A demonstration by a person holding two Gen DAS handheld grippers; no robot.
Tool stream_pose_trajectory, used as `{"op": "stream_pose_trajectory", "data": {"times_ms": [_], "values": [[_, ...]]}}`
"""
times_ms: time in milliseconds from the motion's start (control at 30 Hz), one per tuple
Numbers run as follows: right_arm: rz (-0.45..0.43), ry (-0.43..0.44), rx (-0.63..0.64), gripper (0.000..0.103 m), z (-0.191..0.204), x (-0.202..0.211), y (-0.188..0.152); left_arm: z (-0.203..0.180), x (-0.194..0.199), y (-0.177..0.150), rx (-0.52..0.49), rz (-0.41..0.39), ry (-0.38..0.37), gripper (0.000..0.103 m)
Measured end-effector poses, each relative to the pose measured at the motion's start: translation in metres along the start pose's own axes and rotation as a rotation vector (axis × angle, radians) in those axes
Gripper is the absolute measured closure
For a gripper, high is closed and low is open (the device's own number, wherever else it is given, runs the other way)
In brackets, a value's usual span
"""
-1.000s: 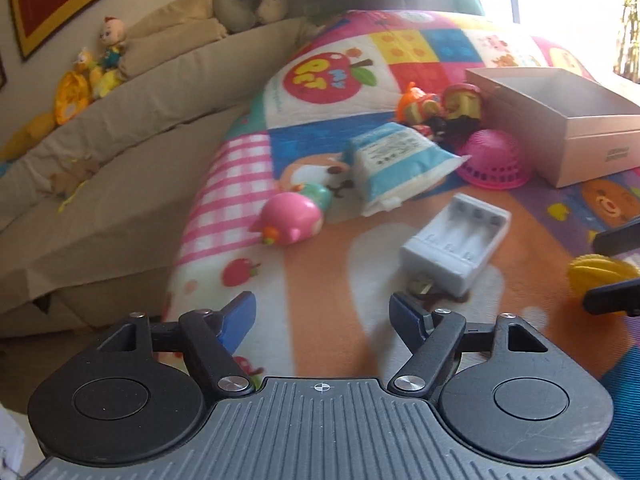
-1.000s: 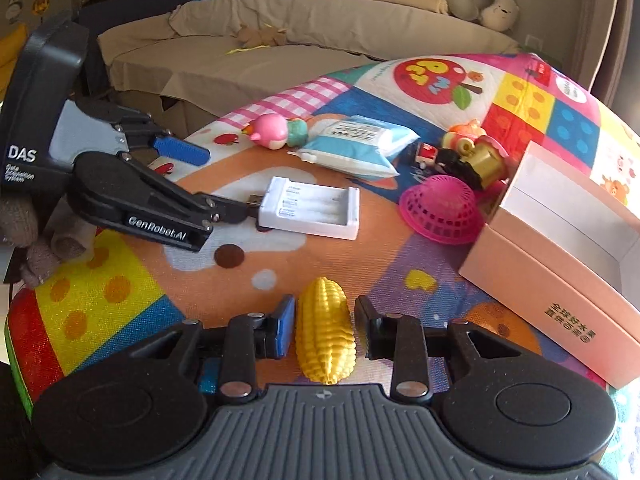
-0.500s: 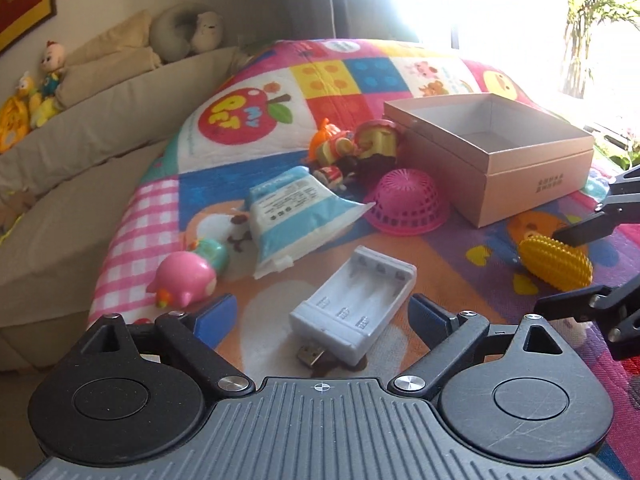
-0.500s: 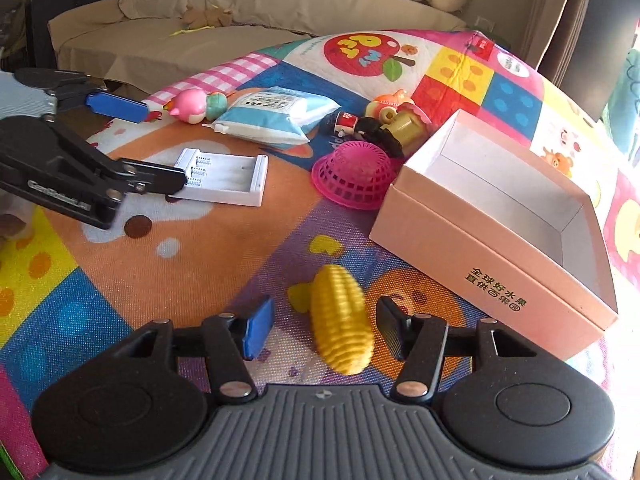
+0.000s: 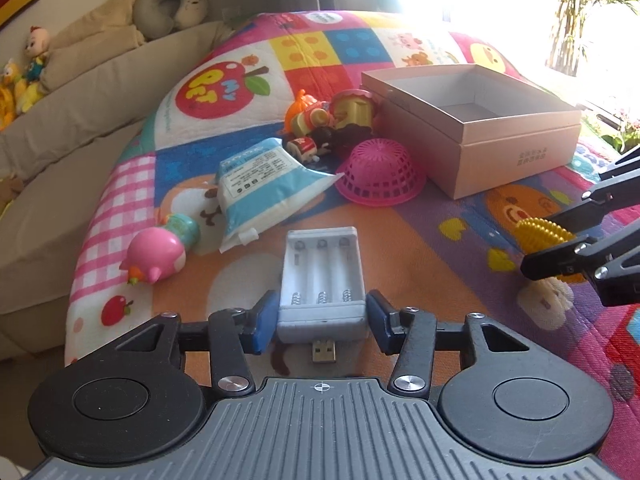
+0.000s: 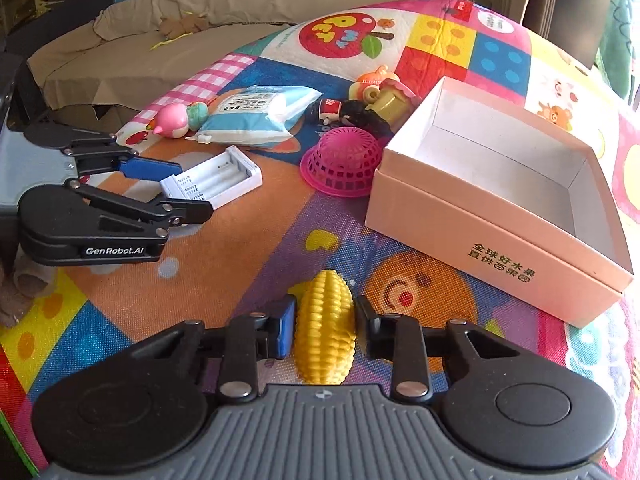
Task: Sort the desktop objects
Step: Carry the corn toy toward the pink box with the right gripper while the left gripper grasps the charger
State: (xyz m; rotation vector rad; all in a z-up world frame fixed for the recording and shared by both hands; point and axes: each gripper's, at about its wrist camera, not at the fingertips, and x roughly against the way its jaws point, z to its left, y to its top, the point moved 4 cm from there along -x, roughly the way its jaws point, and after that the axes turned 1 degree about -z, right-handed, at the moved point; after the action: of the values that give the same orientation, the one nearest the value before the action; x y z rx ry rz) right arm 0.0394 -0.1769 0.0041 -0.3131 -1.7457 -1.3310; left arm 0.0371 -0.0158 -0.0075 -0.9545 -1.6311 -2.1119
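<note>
My left gripper point(image 5: 322, 320) is shut on the near end of a white battery charger point(image 5: 322, 276) with a USB plug, on the colourful play mat point(image 5: 420, 248). It also shows in the right wrist view point(image 6: 216, 178), with the left gripper point(image 6: 176, 188) around it. My right gripper point(image 6: 324, 328) is shut on a yellow toy corn point(image 6: 326, 340), also visible in the left wrist view point(image 5: 544, 236). An open, empty pink cardboard box point(image 6: 500, 208) stands ahead right of the corn.
An upturned pink basket point(image 5: 380, 178), a blue-white tissue pack point(image 5: 260, 192), a pink bird toy point(image 5: 154, 254) and small toy figures point(image 5: 328, 120) lie on the mat. A beige sofa point(image 5: 60, 128) with plush toys lies beyond the mat's left edge.
Both grippers have closed: the left onto the battery charger after moving up to it, the right onto the corn, which has been carried nearer to the box.
</note>
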Motion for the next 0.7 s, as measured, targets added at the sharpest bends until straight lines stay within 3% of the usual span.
{"op": "stream_pose_trajectory", "data": {"times_ms": [167,333,467,700], "values": [[-0.008,0.006,0.017,0.073,0.001,0.036,-0.008,-0.021,0.047,-0.004,-0.027,-0.058,-0.044,0.05],[-0.066,-0.004,0.048,0.073,-0.001,0.09,-0.008,-0.045,0.083,0.012,-0.062,-0.153,-0.083,0.051],[-0.114,-0.037,0.073,0.073,-0.004,0.119,-0.008,-0.061,0.091,0.026,-0.097,-0.198,-0.097,0.051],[-0.158,-0.078,0.029,0.073,-0.032,0.132,0.003,-0.075,0.078,0.065,-0.123,-0.25,-0.094,0.051]]}}
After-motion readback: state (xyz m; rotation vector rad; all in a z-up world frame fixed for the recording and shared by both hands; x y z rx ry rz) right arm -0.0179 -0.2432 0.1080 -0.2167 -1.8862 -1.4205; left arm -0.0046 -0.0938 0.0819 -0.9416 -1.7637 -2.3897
